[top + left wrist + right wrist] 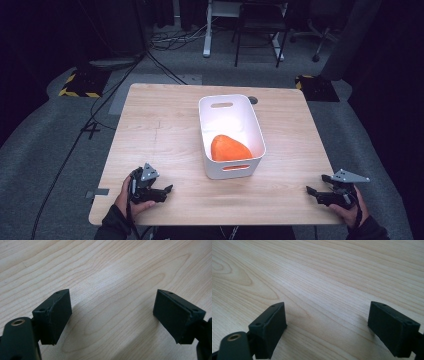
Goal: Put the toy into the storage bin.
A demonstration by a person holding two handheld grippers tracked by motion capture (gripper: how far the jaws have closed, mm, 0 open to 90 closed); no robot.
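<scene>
While the orange object [230, 148] lies in the white bin's [206, 131] near end, long axis slanting across it, both jaws stand wide and empty at the bench's [150, 130] near edge: left gripper [169, 190] slightly nearer than right gripper [311, 191].

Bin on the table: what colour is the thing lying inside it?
Orange. The rounded object lies in the white bin, clearest in the high view.

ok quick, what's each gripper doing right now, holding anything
left gripper: open, holding nothing, low over the bare table.
right gripper: open, holding nothing, also over bare table.
</scene>
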